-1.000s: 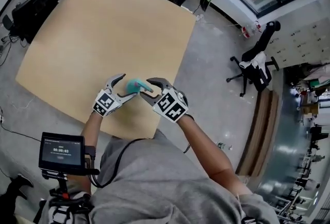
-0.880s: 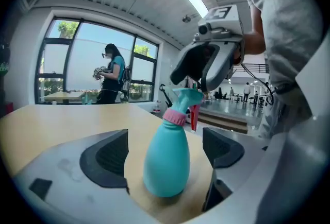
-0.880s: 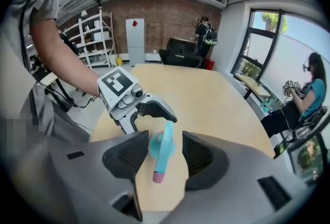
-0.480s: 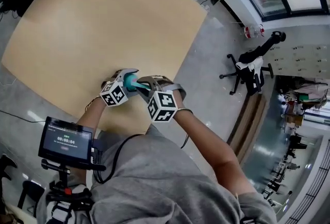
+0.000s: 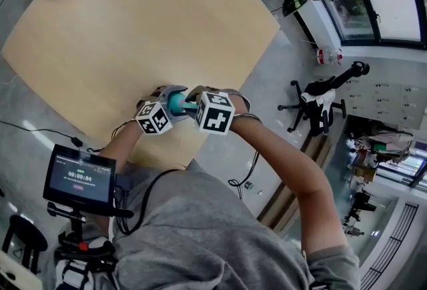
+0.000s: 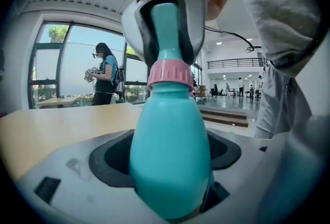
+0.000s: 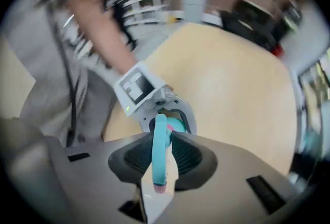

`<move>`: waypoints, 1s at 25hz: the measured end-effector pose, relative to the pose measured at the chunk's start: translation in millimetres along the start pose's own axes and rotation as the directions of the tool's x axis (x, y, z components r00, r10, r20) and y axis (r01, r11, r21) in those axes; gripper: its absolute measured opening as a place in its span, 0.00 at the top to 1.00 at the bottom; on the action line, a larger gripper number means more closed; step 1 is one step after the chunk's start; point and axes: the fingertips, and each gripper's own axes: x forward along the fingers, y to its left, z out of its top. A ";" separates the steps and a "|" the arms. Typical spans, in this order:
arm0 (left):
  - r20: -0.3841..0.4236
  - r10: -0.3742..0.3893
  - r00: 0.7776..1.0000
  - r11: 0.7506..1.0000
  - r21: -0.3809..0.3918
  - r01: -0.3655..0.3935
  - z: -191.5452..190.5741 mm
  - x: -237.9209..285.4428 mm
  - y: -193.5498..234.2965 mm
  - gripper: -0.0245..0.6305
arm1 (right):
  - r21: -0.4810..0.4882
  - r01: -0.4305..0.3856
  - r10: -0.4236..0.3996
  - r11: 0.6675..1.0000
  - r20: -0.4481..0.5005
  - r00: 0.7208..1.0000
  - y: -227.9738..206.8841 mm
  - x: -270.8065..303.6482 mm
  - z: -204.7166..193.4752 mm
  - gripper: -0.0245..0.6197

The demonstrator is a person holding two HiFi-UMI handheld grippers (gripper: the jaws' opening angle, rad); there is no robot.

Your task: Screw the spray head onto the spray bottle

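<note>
While the left gripper (image 5: 168, 97) clasped the spray bottle (image 6: 170, 156) in wide-set jaws at mid-frame, by the counter (image 5: 133, 29) edge, the right gripper (image 5: 195, 101) pinched the spray head (image 7: 160, 151) between narrowed jaws; a skewed twist risked cross-threading the pink collar (image 6: 170, 73).

Both forearms held in close, left gripper (image 5: 171, 98) clamped round the spray bottle (image 6: 170, 156), right gripper (image 5: 193, 101) pinched on the spray head (image 7: 160, 151), tips met.
</note>
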 end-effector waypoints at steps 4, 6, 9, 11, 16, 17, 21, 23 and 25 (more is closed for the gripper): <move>0.034 0.144 0.989 0.989 -0.033 -0.143 7.1 4.6 7.5 0.38 | 0.547 -0.105 0.032 0.830 0.140 0.990 -10.5 -12.4 -2.7 0.82; 0.042 0.195 0.980 0.980 -0.045 -0.193 8.7 5.2 7.5 0.38 | 0.501 -0.035 -0.049 0.865 0.154 0.987 -7.0 -12.7 -7.5 0.82; 0.048 0.213 0.976 0.976 -0.048 -0.210 9.8 5.7 6.1 0.38 | 0.303 0.095 -0.150 0.948 0.161 0.976 1.5 -13.9 -8.2 0.65; 0.054 0.208 0.977 0.978 -0.047 -0.205 11.0 5.5 6.7 0.38 | 0.149 0.182 -0.204 0.972 0.154 0.967 3.5 -17.0 -4.1 0.60; 0.055 0.205 0.977 0.978 -0.053 -0.202 11.1 5.4 7.3 0.38 | -0.095 0.243 -0.236 0.965 0.085 0.968 -4.9 -1.6 -6.2 0.60; 0.054 0.205 0.977 0.978 -0.054 -0.203 10.9 5.7 7.7 0.38 | -0.111 0.233 -0.226 0.966 0.069 0.972 -6.2 1.5 -8.2 0.60; 0.058 0.207 0.977 0.978 -0.055 -0.203 12.0 6.1 10.4 0.38 | -0.084 0.217 -0.211 0.973 0.071 0.975 -8.5 0.4 -14.7 0.67; 0.060 0.209 0.976 0.977 -0.057 -0.206 12.5 5.3 10.9 0.38 | -0.024 0.204 -0.200 0.979 0.108 0.974 -6.7 0.8 -16.4 0.67; 0.060 0.213 0.975 0.976 -0.059 -0.210 12.5 4.6 10.6 0.38 | -0.003 0.212 -0.210 0.977 0.131 0.969 -4.2 1.5 -16.1 0.75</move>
